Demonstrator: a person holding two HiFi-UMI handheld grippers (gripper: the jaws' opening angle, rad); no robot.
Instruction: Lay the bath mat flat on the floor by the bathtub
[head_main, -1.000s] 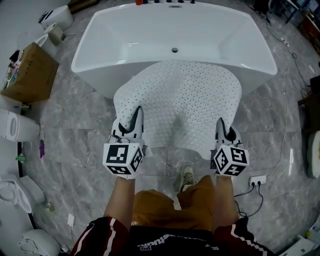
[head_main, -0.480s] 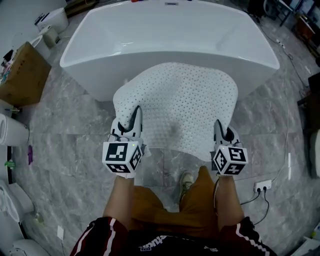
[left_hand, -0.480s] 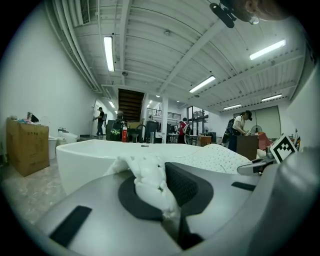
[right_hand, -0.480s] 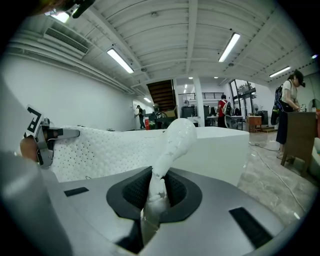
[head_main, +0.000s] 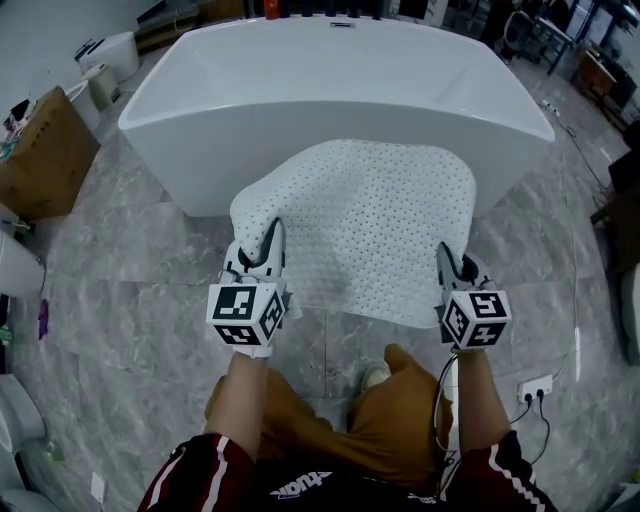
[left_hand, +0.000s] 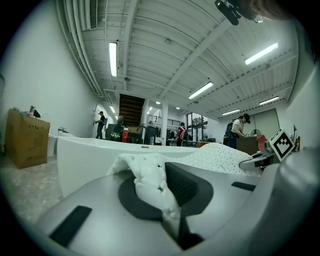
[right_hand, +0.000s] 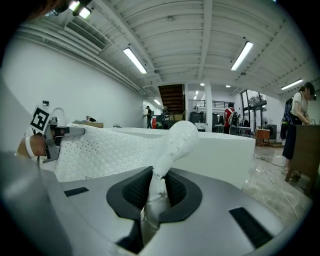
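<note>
Head view: we hold the bath mat (head_main: 370, 225) by its 2 near corners, the left gripper (head_main: 272, 230) on one and the right gripper (head_main: 447, 256) on the other. The mat is spread out in front of the bathtub (head_main: 200, 100), above the grey floor (head_main: 130, 260). We judge the step as lowering the spread mat. Next, both corners should go down level, with the far edge landing just beside the tub wall, and then both grips let go.

Left gripper view: the jaws stand narrow, pinched on a bunched white corner.

Right gripper view: the jaws are narrow too, clamped on a folded corner that rises between the pads.

Hard to tell: the mat covers the floor beneath it and the tub's foot. No view shows whether its far edge touches the floor or the tub.
</note>
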